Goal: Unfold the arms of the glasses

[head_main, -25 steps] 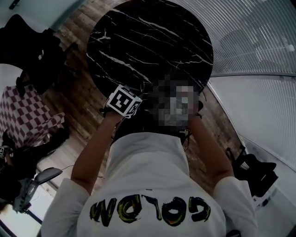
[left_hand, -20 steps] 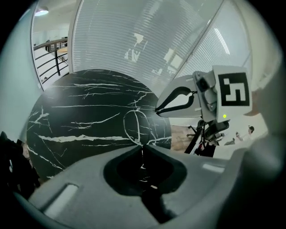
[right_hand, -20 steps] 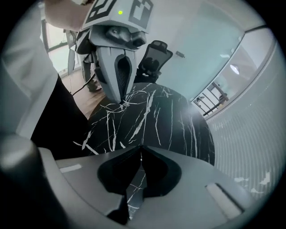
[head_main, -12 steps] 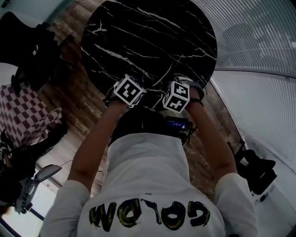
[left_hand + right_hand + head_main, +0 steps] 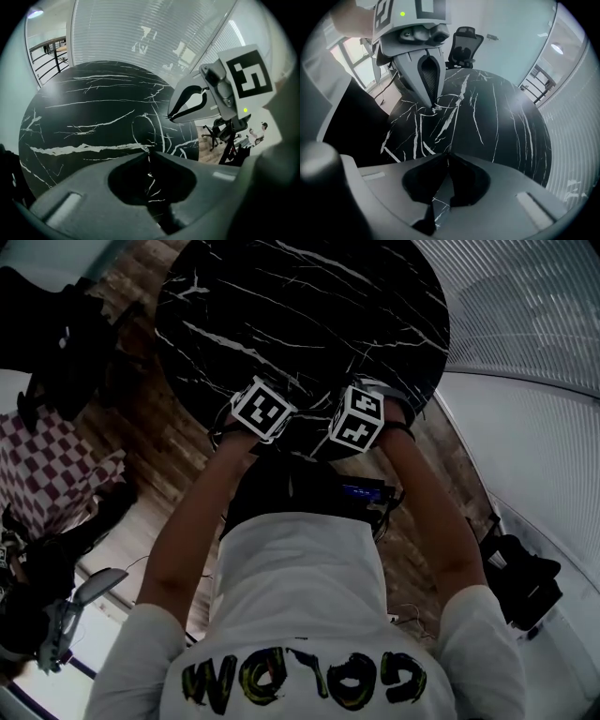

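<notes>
The left gripper (image 5: pixel 147 151), its grey moulded jaws just eased a hair apart, pinches the thin-wire glasses (image 5: pixel 143 132) by an oval rim over the round, glossy black, white-veined marble table (image 5: pixel 309 315); the right gripper (image 5: pixel 447 154) hovers just beside, jaws pressed together, empty

I am looking down on a round black marble table with white veins (image 5: pixel 300 306), standing on a brown wood-plank floor (image 5: pixel 141 437). A curved white ribbed wall (image 5: pixel 534 324) is wrapping round its right side. A black office chair (image 5: pixel 465 43) is sitting before a pale glass partition (image 5: pixel 511 37), and an oval ceiling lamp (image 5: pixel 557 47) is glowing.
</notes>
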